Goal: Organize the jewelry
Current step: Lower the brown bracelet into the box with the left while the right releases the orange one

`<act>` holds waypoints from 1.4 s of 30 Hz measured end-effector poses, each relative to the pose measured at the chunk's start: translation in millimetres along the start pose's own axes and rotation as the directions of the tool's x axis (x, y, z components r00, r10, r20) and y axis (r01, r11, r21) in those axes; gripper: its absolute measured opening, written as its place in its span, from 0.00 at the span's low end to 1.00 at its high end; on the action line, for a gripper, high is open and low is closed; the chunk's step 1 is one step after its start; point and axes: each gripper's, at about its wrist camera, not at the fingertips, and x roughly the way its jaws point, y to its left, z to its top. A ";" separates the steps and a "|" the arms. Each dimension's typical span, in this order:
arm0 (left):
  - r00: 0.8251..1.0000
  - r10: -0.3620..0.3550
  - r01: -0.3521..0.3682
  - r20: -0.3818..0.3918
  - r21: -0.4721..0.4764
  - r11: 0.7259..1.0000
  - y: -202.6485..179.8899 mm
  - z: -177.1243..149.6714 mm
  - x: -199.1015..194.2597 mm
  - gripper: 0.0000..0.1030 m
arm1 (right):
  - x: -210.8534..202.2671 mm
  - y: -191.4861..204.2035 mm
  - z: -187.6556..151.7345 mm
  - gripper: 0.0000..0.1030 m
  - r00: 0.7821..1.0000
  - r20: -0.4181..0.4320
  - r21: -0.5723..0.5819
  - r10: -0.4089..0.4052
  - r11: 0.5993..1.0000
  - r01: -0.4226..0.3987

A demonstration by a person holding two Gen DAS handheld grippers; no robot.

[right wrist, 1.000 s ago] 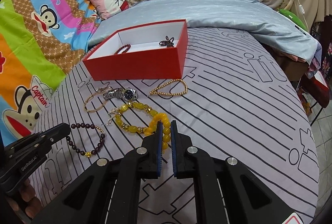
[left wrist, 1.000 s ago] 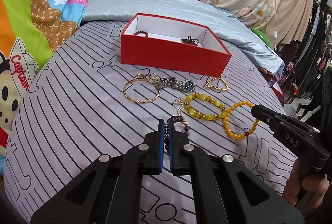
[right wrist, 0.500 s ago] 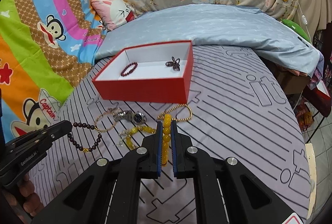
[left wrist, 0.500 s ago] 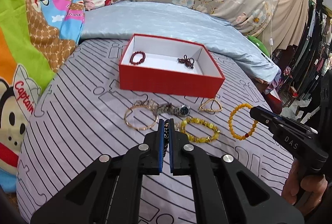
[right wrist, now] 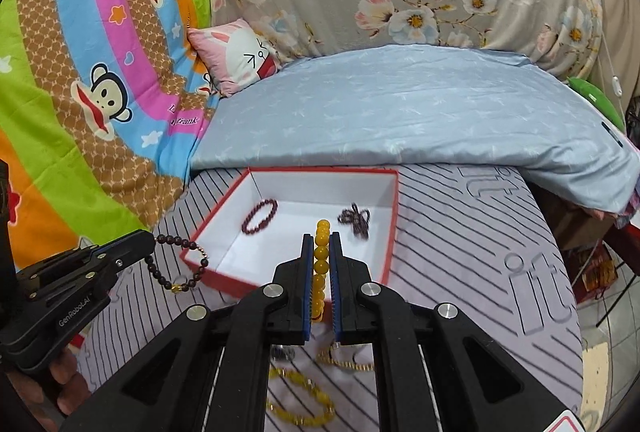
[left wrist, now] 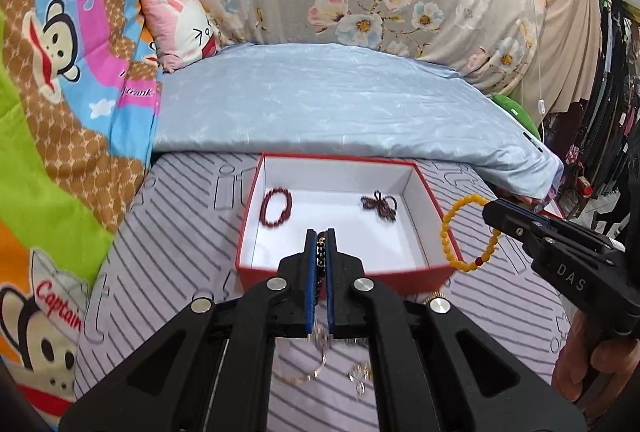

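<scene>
A red box [left wrist: 348,274] with a white inside lies on the striped bed; it also shows in the right wrist view [right wrist: 390,232]. In it lie a dark red bead bracelet [left wrist: 276,207] and a dark knotted piece [left wrist: 379,205]. My left gripper [left wrist: 320,238] is shut on a dark bead bracelet [right wrist: 182,264] and holds it over the box's near edge. My right gripper [right wrist: 322,240] is shut on an orange bead bracelet [left wrist: 460,232], raised at the box's right side.
On the striped sheet before the box lie a gold bangle [left wrist: 304,376], a yellow bead bracelet [right wrist: 300,396] and a gold chain bracelet [right wrist: 346,362]. A blue quilt [left wrist: 340,104] and a pink pillow [left wrist: 180,24] lie behind the box.
Both grippers have lifted their bracelets off the sheet and moved forward to the red box. The other jewelry has stayed on the sheet.
</scene>
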 end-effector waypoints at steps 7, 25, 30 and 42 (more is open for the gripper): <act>1.000 0.009 -0.009 0.016 0.001 1.000 0.5 35.9 37.1 0.03 | 39.7 2.6 27.3 0.07 1.000 -0.008 -0.008 0.011 1.000 -0.011; 0.998 -0.012 0.010 -0.063 -0.036 0.999 12.1 38.5 103.1 0.04 | 108.3 -4.9 17.9 0.08 0.993 -0.115 -0.012 -0.012 1.000 0.011; 0.997 0.011 -0.015 -0.071 -0.056 0.998 20.5 29.6 107.7 0.35 | 105.5 -12.1 12.7 0.12 0.993 -0.114 0.015 -0.033 0.999 0.035; 0.997 0.043 -0.050 -0.064 -0.103 0.993 36.6 -0.4 71.5 0.37 | 54.9 -6.1 -18.5 0.14 0.995 -0.095 0.011 -0.021 1.000 0.023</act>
